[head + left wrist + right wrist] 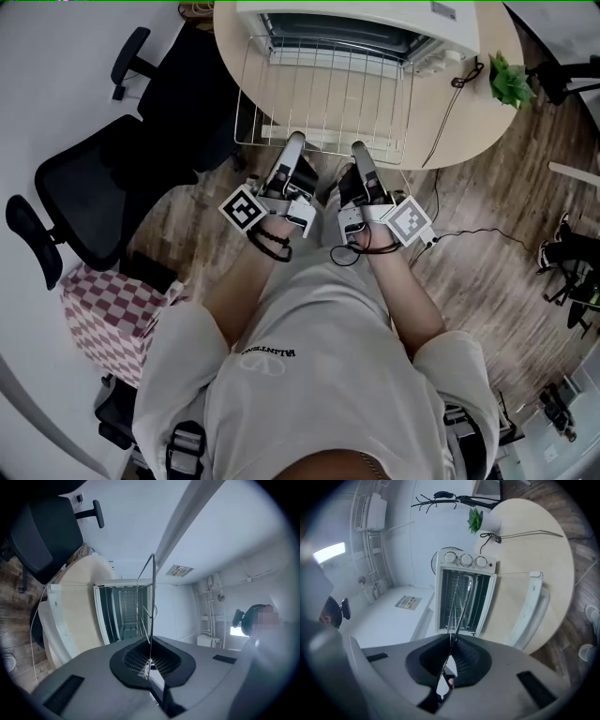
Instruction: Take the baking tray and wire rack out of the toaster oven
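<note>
Round table (461,101) on wood floor (487,281); left gripper (293,142) and right gripper (360,150) fingers clenched on wire rack (323,98).

This looks like an office or a small work room, not a real kitchen. A black office chair (89,197) stands on a wood-pattern floor (487,281), and a second chair (192,103) is behind it. The toaster oven (375,23) sits on a round light table (469,108) near a small green plant (509,82), not on a counter. Thin cables (469,232) lie on the floor. The walls (422,541) are plain white, with bare pipes (205,606) and a black coat stand (450,498).
</note>
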The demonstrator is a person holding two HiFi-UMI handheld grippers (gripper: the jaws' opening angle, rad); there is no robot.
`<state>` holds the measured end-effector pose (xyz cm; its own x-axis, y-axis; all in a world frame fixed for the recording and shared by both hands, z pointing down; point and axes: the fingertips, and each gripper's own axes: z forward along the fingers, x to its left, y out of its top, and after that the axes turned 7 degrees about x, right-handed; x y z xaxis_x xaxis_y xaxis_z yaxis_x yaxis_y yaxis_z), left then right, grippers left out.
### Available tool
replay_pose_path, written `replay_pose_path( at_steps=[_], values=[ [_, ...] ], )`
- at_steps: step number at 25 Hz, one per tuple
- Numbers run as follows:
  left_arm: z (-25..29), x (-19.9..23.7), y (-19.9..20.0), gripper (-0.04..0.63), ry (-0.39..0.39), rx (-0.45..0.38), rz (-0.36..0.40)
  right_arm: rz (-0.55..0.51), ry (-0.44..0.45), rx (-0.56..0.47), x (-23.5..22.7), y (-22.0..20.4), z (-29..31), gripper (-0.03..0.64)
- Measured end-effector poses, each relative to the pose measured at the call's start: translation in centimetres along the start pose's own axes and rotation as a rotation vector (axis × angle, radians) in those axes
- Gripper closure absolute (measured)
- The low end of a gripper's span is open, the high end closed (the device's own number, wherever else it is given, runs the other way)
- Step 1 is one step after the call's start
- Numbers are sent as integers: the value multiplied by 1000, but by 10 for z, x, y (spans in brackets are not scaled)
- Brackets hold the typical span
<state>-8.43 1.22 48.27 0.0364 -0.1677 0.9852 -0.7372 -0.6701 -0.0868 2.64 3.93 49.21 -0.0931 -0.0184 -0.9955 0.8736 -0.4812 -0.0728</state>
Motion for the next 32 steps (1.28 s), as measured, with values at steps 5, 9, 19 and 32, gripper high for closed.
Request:
replay_pose_path(
  at_steps=[5,9,19,32],
  values=[
    [-5,-30,0,600,-43,14,4,-50,30,18,28,-4,-5,611],
    [2,-46,2,600,-66,28,13,-72,39,24,45,1,-4,611],
    [52,-78,12,600,-113,28,26,-125,75,-28,84,44,11,611],
    [136,-78,43,600,-95,-35,15,-144,78,-31,101,116,67,609]
  ],
)
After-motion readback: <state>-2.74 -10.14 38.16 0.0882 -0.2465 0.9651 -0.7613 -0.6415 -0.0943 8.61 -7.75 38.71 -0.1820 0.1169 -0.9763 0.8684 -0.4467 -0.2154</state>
